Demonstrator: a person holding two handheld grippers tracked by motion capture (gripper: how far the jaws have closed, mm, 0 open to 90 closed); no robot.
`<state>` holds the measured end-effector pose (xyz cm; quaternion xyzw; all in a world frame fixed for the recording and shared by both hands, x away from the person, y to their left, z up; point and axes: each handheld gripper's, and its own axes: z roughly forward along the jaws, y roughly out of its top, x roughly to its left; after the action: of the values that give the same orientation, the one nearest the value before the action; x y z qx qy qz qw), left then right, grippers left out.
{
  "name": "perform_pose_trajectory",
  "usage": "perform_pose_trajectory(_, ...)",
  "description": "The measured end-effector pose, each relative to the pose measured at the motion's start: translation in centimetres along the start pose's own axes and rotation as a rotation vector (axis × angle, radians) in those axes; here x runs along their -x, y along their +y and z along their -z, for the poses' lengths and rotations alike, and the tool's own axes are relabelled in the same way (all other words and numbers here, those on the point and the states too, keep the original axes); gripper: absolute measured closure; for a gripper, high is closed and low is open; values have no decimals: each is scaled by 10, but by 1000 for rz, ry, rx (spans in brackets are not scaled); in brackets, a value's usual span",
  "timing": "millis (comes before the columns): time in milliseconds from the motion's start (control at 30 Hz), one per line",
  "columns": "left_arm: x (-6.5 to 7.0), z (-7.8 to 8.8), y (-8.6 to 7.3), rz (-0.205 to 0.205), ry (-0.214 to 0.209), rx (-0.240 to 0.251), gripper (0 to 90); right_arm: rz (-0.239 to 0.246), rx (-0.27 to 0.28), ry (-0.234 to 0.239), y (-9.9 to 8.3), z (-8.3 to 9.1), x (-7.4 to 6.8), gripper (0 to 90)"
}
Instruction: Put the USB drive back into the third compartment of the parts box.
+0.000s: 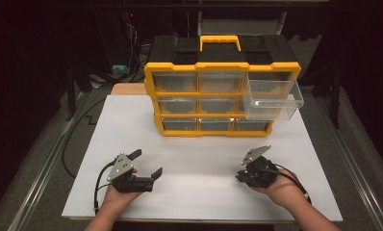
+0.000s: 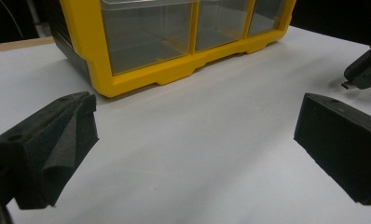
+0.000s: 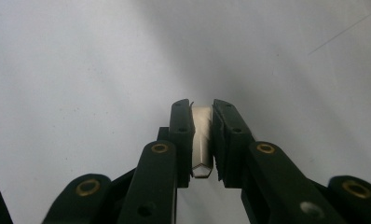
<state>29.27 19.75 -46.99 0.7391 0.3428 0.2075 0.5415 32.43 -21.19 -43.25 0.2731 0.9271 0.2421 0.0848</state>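
1. The right gripper [image 1: 241, 174] rests low on the white flat surface [image 1: 199, 159], held in the person's right hand [image 1: 281, 188], with its jaws pointing toward the left gripper.
2. In the right gripper view, its two black jaws are drawn close together and pinch a small pale, silvery flat piece [image 3: 202, 140] between the pads; the piece stands on edge in the narrow gap, touching both pads. What the piece is cannot be told from this close, dim view; it may be a small metal part.
3. The left gripper [image 1: 149, 163] sits well apart from the right one on the same surface, held in the person's left hand [image 1: 118, 193]. Its jaws are spread wide with nothing between them, only bare white surface.
4. In the left gripper view, the black foam-faced fingers [image 2: 58, 140] stand at either edge, and the tip of the right gripper [image 2: 360, 72] shows beyond the far finger.
5. Ahead of both grippers, farther from the person, stands a yellow and black plastic organiser cabinet with clear drawers [image 1: 213, 91]. It lies nearer the left gripper's line of sight, just beyond its open jaws.
6. One clear plastic drawer [image 1: 272, 98] is pulled out of the cabinet's top row, ahead of the right gripper and well apart from it.
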Motion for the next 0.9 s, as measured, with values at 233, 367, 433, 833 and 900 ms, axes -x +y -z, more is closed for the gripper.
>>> perform_pose_trajectory(233,1,-1,0,-7,-5,-5,4,-4,-41,22,0,0,1,802)
perform_pose_trajectory(367,0,0,1,-3,-2,4,5,3,-61,25,1,2,2,802)
perform_pose_trajectory(433,0,0,0,-8,-5,-4,4,-4,-72,37,1,4,3,802)
perform_pose_trajectory(833,2,1,0,-15,-9,3,5,13,-125,71,1,14,10,801)
perform_pose_trajectory(900,2,1,0,-22,-10,-5,4,11,-126,81,2,17,11,801)
